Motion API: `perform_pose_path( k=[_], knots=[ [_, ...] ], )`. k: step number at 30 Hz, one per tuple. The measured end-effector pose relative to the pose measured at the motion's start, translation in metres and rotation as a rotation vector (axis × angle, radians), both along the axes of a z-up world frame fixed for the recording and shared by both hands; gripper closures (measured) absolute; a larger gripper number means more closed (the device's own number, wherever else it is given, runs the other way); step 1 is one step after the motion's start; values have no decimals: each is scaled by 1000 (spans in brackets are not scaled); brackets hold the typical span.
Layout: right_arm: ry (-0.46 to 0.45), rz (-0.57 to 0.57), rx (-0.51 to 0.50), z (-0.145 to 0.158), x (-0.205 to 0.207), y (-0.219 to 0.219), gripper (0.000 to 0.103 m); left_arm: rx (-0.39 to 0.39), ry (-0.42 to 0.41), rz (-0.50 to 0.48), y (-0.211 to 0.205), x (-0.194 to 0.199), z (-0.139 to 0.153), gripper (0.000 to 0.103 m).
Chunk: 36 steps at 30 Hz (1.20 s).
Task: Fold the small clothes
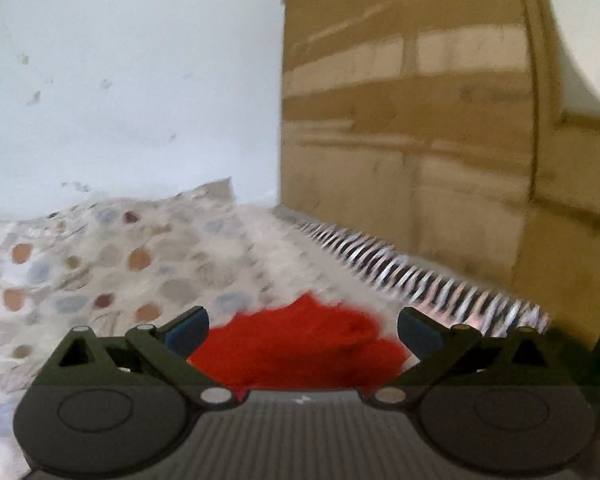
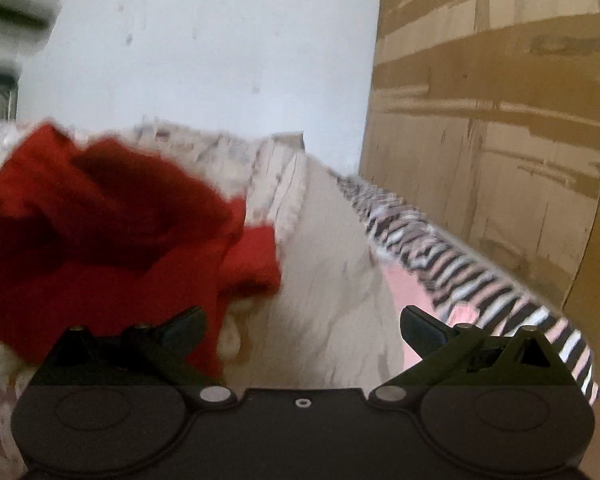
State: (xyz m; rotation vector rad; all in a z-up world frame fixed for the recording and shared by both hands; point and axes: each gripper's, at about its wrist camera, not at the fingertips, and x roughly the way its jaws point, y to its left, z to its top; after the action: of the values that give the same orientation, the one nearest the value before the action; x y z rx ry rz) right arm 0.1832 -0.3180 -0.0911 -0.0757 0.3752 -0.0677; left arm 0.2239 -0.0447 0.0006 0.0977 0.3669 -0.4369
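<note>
Although a large cardboard box (image 1: 420, 120) is seen standing at the right of both views, its opening is not shown, so nothing can be said of any contents. A red garment (image 1: 300, 352) is seen lying crumpled on the patterned bedspread (image 1: 100, 264), between the spread fingers of the left gripper (image 1: 303, 326), whose jaws are held wide apart with neither pad pressed on the cloth. In the right wrist view the same red garment (image 2: 100, 224) is heaped to the left, its lower edge cut off behind the left finger of the right gripper (image 2: 303, 326); these jaws too are held wide, and nothing is gripped between them. A black-and-white striped cloth (image 2: 460, 264) is laid along the foot of the box, partly over something pink. Both views are blurred, so the garment's shape cannot be made out. A pale, marked wall (image 1: 140, 80) is seen behind.
</note>
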Motion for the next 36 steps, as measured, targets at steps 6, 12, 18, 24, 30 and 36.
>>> perform_pose_path(
  k=[6, 12, 18, 24, 30, 36],
  knots=[
    [-34, 135, 130, 40, 37, -28, 0, -37, 165, 17, 25, 28, -36, 1],
    [101, 343, 580, 55, 99, -57, 1, -100, 197, -21, 35, 43, -47, 22],
    [257, 365, 733, 38, 157, -42, 39, -12, 125, -21, 14, 31, -48, 49],
    [289, 338, 665, 31, 168, -33, 91, 111, 68, -101, -18, 4, -47, 57],
    [70, 295, 572, 51, 136, -57, 92, 249, -7, -236, -58, -22, -53, 61],
    [220, 214, 547, 1, 146, -71, 92, 408, -39, -210, -83, -24, -72, 62]
  ],
)
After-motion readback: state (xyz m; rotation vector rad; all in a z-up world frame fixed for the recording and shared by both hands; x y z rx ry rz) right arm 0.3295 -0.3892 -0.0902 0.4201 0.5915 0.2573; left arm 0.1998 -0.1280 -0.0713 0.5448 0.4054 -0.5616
